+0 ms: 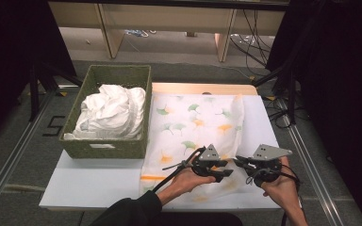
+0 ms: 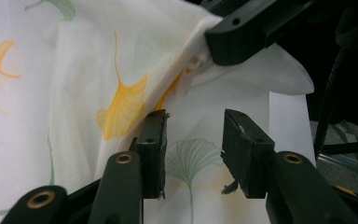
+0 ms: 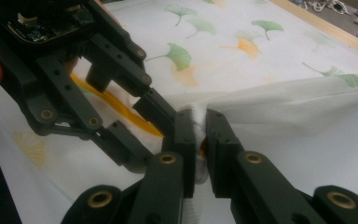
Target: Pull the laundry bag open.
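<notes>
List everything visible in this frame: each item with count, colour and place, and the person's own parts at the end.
printed cloth: one, white with green and orange ginkgo leaves, spread on the table right of the basket, its near right edge lifted
basket: one, green woven, far left of the table
laundry: a white crumpled heap, inside the basket
table: one, pale top with a wooden far edge
left gripper: one, black, jaws apart over the cloth
right gripper: one, black, shut on a fold of the cloth
hands: two, entering from the bottom of the high view, one on each gripper
</notes>
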Available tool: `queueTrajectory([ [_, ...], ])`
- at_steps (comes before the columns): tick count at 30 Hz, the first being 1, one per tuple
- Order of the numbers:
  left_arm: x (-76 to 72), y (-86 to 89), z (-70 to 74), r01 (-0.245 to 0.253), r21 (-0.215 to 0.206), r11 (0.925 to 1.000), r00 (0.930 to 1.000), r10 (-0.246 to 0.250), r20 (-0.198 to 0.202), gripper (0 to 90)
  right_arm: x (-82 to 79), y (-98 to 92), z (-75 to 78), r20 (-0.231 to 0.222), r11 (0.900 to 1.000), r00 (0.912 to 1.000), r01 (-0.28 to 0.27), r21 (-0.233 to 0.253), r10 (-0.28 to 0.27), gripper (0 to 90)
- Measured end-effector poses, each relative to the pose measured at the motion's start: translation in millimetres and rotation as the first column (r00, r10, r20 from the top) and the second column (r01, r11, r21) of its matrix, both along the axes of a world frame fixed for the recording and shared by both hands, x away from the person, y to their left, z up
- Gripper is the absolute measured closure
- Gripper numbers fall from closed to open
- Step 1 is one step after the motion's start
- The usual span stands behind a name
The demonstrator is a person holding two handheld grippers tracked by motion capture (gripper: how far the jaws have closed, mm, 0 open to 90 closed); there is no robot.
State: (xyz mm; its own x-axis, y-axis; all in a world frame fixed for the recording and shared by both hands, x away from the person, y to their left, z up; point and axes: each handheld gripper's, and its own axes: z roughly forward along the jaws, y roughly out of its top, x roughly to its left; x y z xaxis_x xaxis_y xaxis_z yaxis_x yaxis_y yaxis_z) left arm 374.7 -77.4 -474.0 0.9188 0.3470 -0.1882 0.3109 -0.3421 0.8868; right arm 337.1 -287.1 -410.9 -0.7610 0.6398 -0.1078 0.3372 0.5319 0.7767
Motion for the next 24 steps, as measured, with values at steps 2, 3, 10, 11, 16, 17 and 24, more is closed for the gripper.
queueTrajectory([
  [2,-0.2,-0.4,0.8,-0.008,-0.003,1.0,0.9999,0.008,-0.011,60.7,-0.3,1.5,0.8,0.007,1.0,0.9999,-0.008,-0.004,0.008,84.9],
  [3,-0.4,-0.6,0.9,-0.009,-0.005,1.0,0.9999,0.009,-0.012,60.7,-0.9,1.7,1.4,0.002,1.0,1.0,-0.004,-0.003,0.004,84.9],
  [10,-2.6,-1.5,2.8,-0.013,-0.015,0.9998,0.9999,0.014,0.008,63.4,-1.1,1.3,1.2,-0.01,1.0,0.9997,-0.021,0.0,0.021,84.9],
  [11,-2.9,-1.4,3.1,-0.013,-0.016,0.9998,0.9998,0.013,0.011,64.6,-1.2,1.6,1.0,-0.024,1.0,0.9994,-0.025,0.004,0.025,84.9],
  [16,-1.3,-0.4,3.6,-0.009,-0.018,0.9998,0.9992,0.009,0.038,71.8,-1.4,1.8,1.1,-0.014,1.0,0.9996,-0.027,0.009,0.027,84.8],
  [17,-1.7,-0.2,3.7,-0.022,-0.024,0.9995,0.9996,0.022,0.018,73.4,-1.6,2.0,1.2,-0.015,1.0,0.9995,-0.027,0.009,0.028,84.9],
  [24,-2.6,0.7,5.4,-0.022,-0.035,0.9991,0.9995,0.023,0.022,80.2,-1.9,1.1,1.1,-0.025,1.0,0.9994,-0.025,0.006,0.025,84.9],
])
